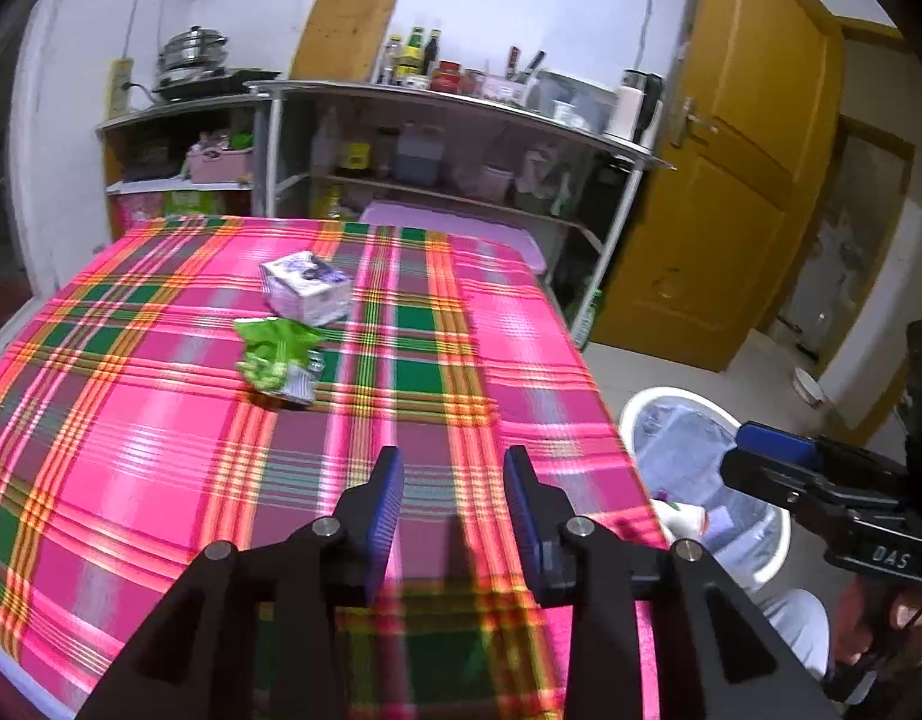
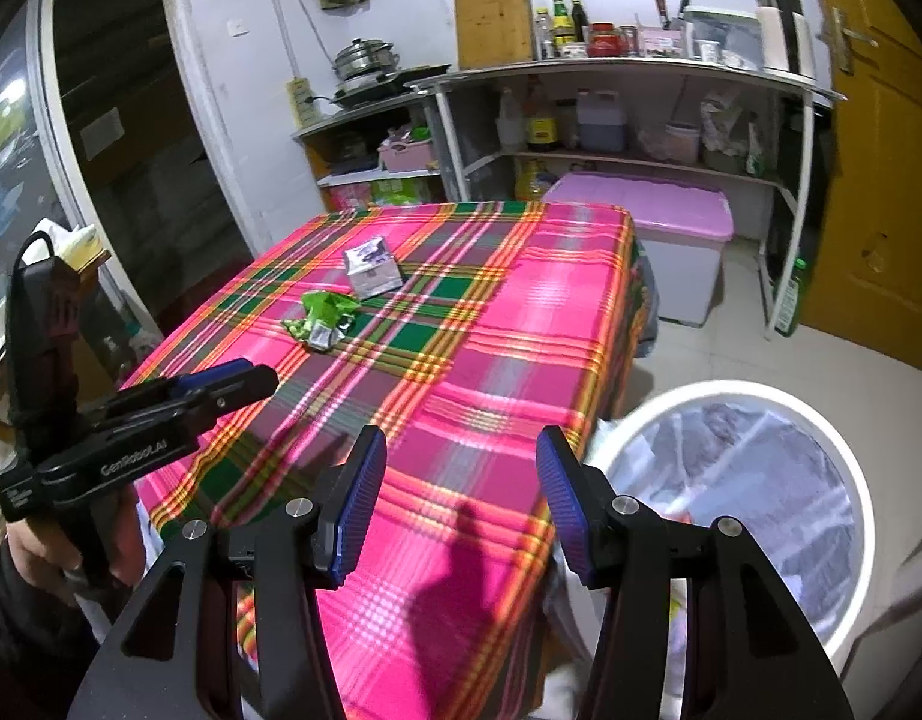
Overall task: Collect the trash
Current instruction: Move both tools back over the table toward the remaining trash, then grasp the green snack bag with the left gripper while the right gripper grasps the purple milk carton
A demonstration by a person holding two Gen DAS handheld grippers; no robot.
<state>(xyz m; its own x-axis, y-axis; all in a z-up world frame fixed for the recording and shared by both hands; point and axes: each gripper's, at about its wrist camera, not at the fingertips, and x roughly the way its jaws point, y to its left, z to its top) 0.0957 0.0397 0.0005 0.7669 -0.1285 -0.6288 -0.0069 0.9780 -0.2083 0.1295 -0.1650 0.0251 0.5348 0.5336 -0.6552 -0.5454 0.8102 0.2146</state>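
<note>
A crumpled green wrapper (image 1: 275, 357) lies on the pink plaid tablecloth (image 1: 161, 450), with a small purple-and-white carton (image 1: 305, 288) just behind it. Both also show in the right wrist view, the wrapper (image 2: 323, 315) and the carton (image 2: 372, 270). My left gripper (image 1: 452, 474) is open and empty above the near part of the table. My right gripper (image 2: 458, 462) is open and empty at the table's near right corner, beside a white lined trash bin (image 2: 730, 396). The bin (image 1: 658, 399) holds some trash. The right gripper (image 1: 754, 450) shows over the bin from the left view.
Metal shelves (image 2: 580, 69) with bottles, a pot and a cutting board stand against the far wall. A pink-lidded storage box (image 2: 670, 210) sits behind the table. A yellow door (image 1: 730, 150) stands at the right. Tiled floor lies between table and door.
</note>
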